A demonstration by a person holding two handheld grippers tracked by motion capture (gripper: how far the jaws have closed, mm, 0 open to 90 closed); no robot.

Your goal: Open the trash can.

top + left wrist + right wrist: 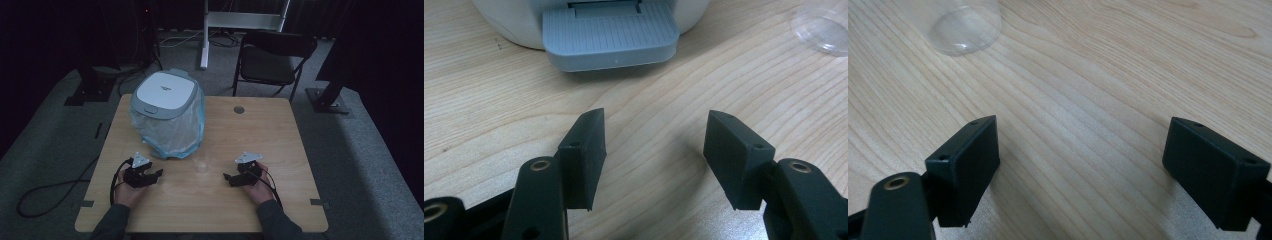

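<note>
A small bin with a white lid and a clear bag liner stands on the wooden table at its back left. A clear plastic cup sits in front of it, between my two grippers. My left gripper rests low near the front left, open, with nothing between its jaws. Its own view has the open left gripper facing the bin's grey foot pedal, with the cup at the top right. My right gripper lies to the cup's right, also open and empty. Beyond the open right gripper the cup shows at the top left.
A black folding chair stands behind the table. A round grommet sits in the tabletop near the back edge. A black cable loops over the floor at the left. Dark stand feet flank the table.
</note>
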